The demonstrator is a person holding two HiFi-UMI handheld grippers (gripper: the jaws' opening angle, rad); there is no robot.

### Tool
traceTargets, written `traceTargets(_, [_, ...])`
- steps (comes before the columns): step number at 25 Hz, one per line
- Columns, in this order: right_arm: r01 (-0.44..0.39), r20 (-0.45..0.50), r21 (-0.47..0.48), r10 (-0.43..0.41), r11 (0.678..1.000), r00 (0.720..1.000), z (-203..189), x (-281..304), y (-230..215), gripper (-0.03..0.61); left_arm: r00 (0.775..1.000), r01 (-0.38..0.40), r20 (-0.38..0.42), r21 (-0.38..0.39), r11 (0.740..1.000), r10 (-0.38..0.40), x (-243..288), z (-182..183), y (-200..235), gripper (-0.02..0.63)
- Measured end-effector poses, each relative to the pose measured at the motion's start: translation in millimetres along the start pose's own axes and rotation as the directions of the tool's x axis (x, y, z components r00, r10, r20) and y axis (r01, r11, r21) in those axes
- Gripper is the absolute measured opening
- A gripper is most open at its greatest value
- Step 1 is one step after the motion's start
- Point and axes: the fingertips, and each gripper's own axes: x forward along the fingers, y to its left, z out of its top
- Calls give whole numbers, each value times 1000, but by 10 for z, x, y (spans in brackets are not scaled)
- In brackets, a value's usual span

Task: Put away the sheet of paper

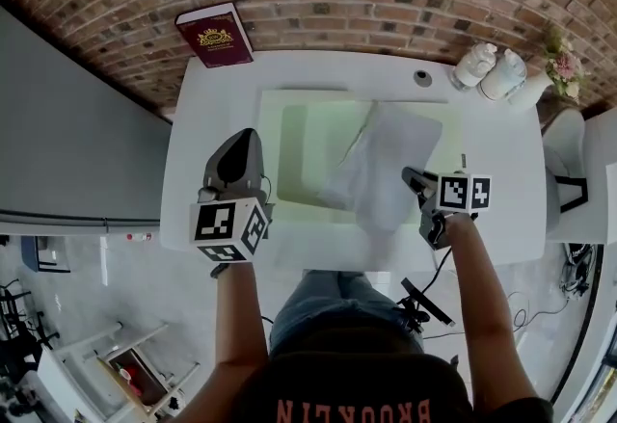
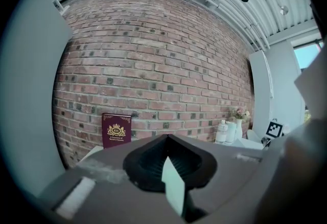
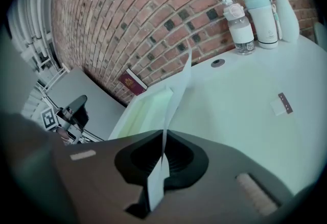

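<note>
A sheet of paper (image 1: 388, 159) is held above a white table (image 1: 501, 171) by the right gripper (image 1: 415, 180), whose jaws are clamped tight on the sheet's near right edge. The sheet is plain white and thin. It is bowed rather than flat, with a crease running from its far edge down its left side. It is spread over the right half of a shallow pale green tray (image 1: 289, 137) that lies in the middle of the table, and its near corner hangs past the tray's front rim.

In the right gripper view, the sheet (image 3: 177, 93) is seen almost edge-on, rising from the closed right gripper (image 3: 163, 159) and curling toward the tray (image 3: 140, 113).

The left gripper (image 1: 239, 156) is held just beside the tray's left rim, clear of the paper, and is pointed at the brick wall (image 2: 153, 65). Its jaws are drawn together in the left gripper view (image 2: 168, 169); a pale strip is seen at their seam, but what it is cannot be told.

A maroon book (image 1: 215, 36) is propped against the wall at the table's far left corner. A bottle (image 1: 475, 65), a tumbler (image 1: 503, 74) and a vase of flowers (image 1: 554, 65) are grouped at the far right corner.
</note>
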Motion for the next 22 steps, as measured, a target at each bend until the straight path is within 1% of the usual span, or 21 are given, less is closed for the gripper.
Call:
traceTargets(4, [6, -77, -31, -9, 999, 997, 24, 77, -111, 3, 1000, -3, -9, -2, 1000, 3, 0, -40, 7, -5])
traceTargets(10, [-67, -186, -42, 58, 997, 981, 100, 158, -150, 3, 1000, -14, -21, 4, 1000, 14, -12, -66, 38, -5])
traceTargets(14, [-77, -242, -58, 60, 995, 969, 169, 220, -221, 3, 999, -25, -33, 7, 1000, 25, -5, -111, 67, -5])
traceTargets(18, [-67, -278, -68, 46, 995, 960, 193, 315, -270, 3, 999, -30, -45, 11, 999, 31, 10, -135, 79, -5])
traceTargets(22, [-76, -290, -57, 57, 995, 955, 203, 408, -248, 3, 998, -31, -52, 14, 999, 32, 22, -141, 81, -5])
